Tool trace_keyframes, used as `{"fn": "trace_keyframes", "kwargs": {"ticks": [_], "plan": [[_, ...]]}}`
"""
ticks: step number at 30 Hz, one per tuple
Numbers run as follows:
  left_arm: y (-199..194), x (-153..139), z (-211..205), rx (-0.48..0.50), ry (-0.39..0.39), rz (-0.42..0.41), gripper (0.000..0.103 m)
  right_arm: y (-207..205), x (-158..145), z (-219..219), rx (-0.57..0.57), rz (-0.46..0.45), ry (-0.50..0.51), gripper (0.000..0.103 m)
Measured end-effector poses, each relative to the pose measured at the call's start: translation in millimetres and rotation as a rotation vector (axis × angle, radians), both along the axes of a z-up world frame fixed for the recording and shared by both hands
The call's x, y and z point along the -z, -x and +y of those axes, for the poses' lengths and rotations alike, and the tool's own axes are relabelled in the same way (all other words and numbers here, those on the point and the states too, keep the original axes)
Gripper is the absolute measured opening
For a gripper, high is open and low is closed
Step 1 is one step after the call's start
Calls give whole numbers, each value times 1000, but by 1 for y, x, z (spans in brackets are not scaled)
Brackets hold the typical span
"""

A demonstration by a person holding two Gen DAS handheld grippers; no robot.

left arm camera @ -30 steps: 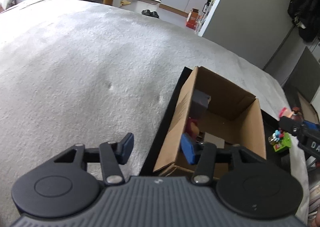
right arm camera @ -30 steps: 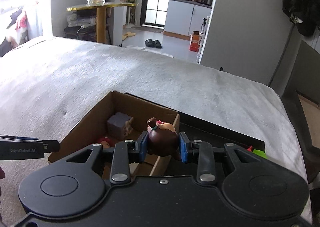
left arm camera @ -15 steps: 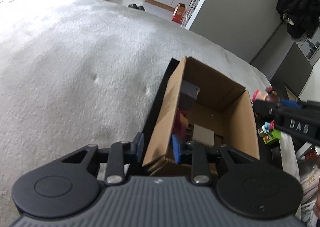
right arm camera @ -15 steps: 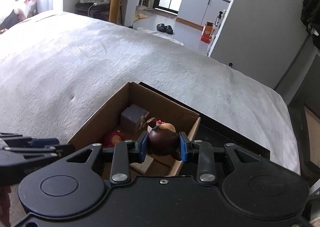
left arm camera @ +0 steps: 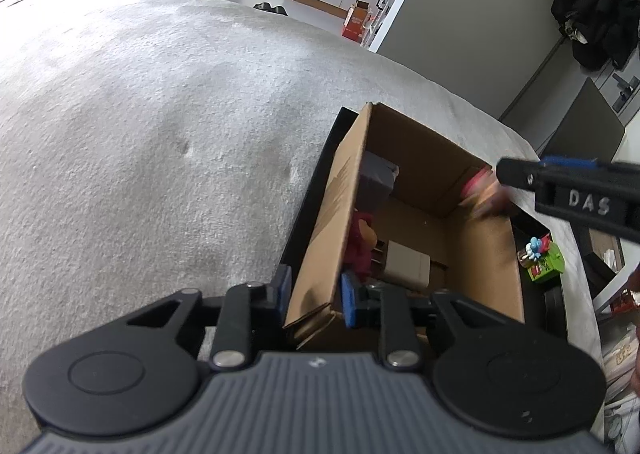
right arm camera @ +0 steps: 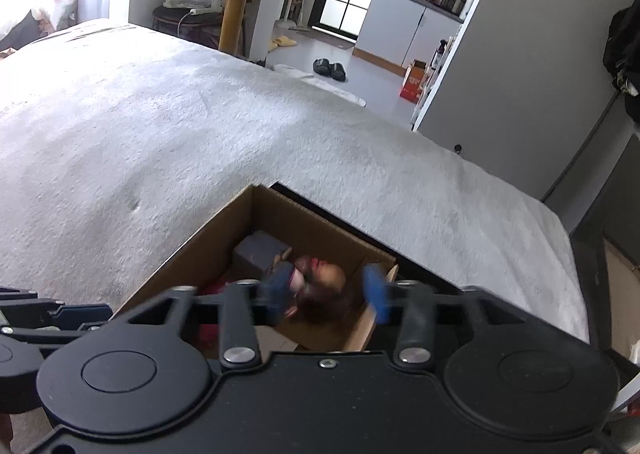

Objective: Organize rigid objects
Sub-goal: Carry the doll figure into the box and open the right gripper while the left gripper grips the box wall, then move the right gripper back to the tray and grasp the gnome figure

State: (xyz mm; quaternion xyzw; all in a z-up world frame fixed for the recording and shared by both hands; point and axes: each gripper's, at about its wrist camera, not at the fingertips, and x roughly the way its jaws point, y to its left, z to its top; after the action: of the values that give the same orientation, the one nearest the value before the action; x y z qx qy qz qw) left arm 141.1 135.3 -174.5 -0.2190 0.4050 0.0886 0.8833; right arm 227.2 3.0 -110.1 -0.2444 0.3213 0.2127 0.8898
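A brown cardboard box point(left arm camera: 404, 142) stands on a black tray on the grey bed. My left gripper point(left arm camera: 314, 294) straddles the box's near left wall with a gap between each pad and the cardboard. My right gripper point(right arm camera: 326, 290) hangs over the box, jaws apart. The brown-headed toy figure point(right arm camera: 322, 288) is blurred between the pads, apart from the right one; it shows in the left wrist view point(left arm camera: 482, 194) at the far wall. Inside lie a grey-purple block point(left arm camera: 374, 178), a red figure point(left arm camera: 362, 246) and a beige block point(left arm camera: 406, 266).
A green toy with a blue figure point(left arm camera: 540, 260) lies on the black tray point(left arm camera: 532, 230) right of the box. The grey bed point(right arm camera: 200, 126) spreads left and ahead. A grey wall point(right arm camera: 520, 54) and dark furniture stand at the right.
My right gripper moved over the box and its jaws opened, letting go of the brown-headed figure. My left gripper closed in around the box's near left wall.
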Motion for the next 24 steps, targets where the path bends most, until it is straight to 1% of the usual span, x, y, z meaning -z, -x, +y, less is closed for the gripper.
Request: {"fn": "trace_keyframes", "kwargs": {"ticks": [1, 2, 3, 6, 11, 14, 16, 17, 19, 20, 21, 22, 23, 24], "plan": [[0, 0, 0, 2, 0, 1, 23, 1, -2, -1, -3, -13, -1, 57], [-1, 1, -1, 8, 5, 0, 19, 2, -3, -2, -6, -20, 1, 57], [-1, 1, -1, 6, 0, 0, 18, 2, -3, -4, -8, -16, 1, 57], [-2, 1, -2, 14, -6, -4, 17, 2, -3, -11, -3, 11, -19, 57], [-3, 1, -5, 8, -23, 5, 17, 7, -2, -21, 0, 42, -39, 57], [-5, -4, -9, -5, -63, 26, 21, 10, -2, -29, 4, 60, -53, 60], [-6, -9, -16, -9, -107, 37, 21, 12, -4, -35, 7, 70, -72, 63], [-7, -13, -19, -13, -133, 32, 24, 13, -4, -39, 10, 73, -83, 65], [-6, -20, -23, -24, -172, 26, 34, 15, -6, -47, 17, 77, -96, 67], [-6, -23, -25, -26, -186, 20, 44, 15, -6, -52, 23, 78, -104, 70], [-6, -27, -26, -29, -196, 15, 57, 16, -7, -58, 31, 78, -112, 74], [-6, -30, -28, -36, -214, 13, 63, 16, -7, -64, 38, 78, -121, 77], [-6, -34, -32, -44, -246, 11, 75, 16, -8, -71, 46, 77, -134, 79], [-6, -36, -35, -44, -266, 4, 81, 15, -9, -77, 53, 77, -144, 80]]}}
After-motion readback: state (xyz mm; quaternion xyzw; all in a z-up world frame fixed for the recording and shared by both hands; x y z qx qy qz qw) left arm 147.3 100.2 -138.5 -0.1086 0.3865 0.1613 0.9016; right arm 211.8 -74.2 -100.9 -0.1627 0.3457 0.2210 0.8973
